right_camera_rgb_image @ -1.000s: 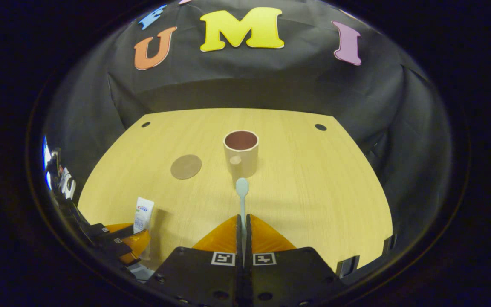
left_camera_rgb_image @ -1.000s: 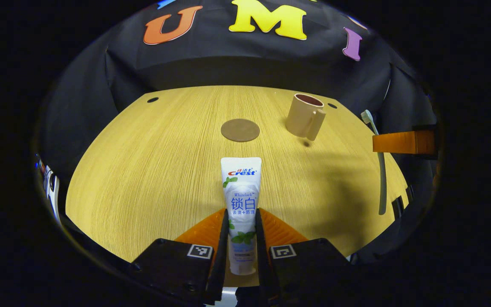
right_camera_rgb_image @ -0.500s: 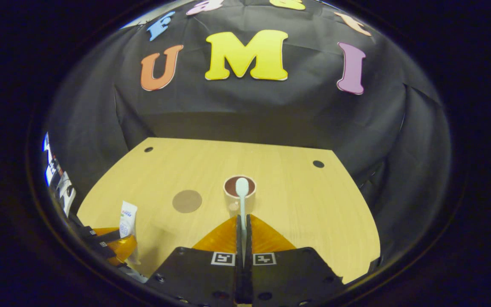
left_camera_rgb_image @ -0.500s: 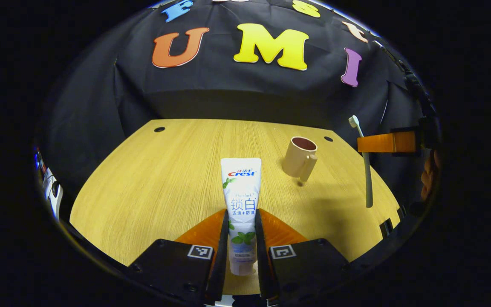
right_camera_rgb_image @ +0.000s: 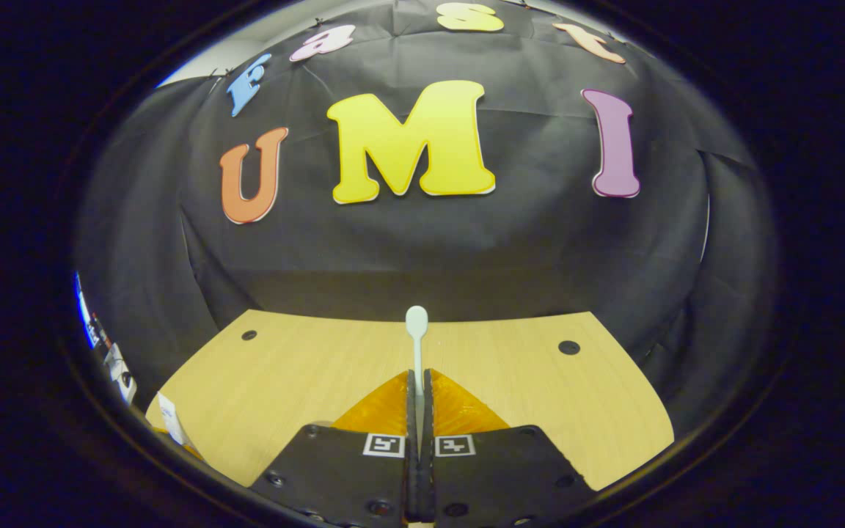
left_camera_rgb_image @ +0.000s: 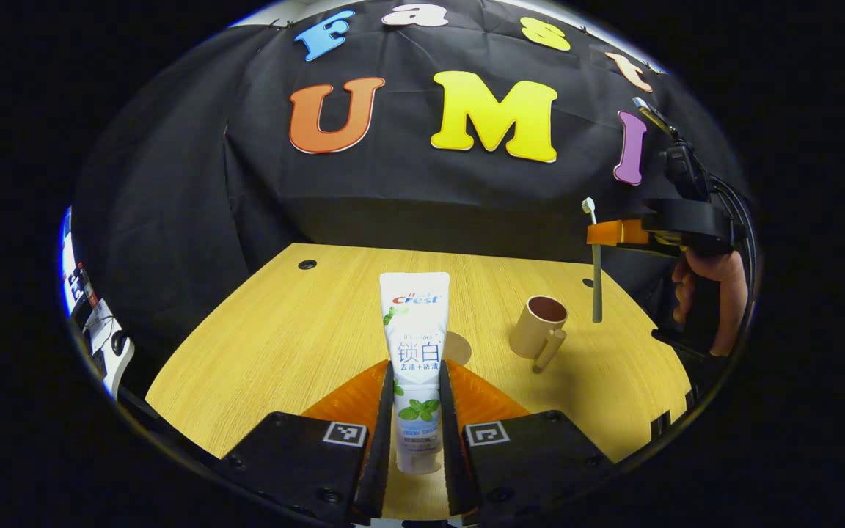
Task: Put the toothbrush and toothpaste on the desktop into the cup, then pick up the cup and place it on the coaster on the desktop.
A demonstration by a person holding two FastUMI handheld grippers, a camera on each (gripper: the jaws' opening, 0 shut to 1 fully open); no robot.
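Two grippers: each clamped on one item above the wooden desktop (left_camera_rgb_image: 261, 345).
Left gripper (left_camera_rgb_image: 416, 411): grasps white toothpaste tube (left_camera_rgb_image: 415, 345), long axis forward, crimped end ahead.
Right gripper (right_camera_rgb_image: 419, 411): pinches pale toothbrush (right_camera_rgb_image: 416, 345) upright, head up, above-right of beige handled cup (left_camera_rgb_image: 538, 328).

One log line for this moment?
left gripper: shut on toothpaste | right gripper: shut on toothbrush | cup: empty, off coaster

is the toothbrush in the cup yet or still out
Out. In the left gripper view the toothbrush hangs upright, clamped in the right gripper, its lower end in the air beside and above the cup.
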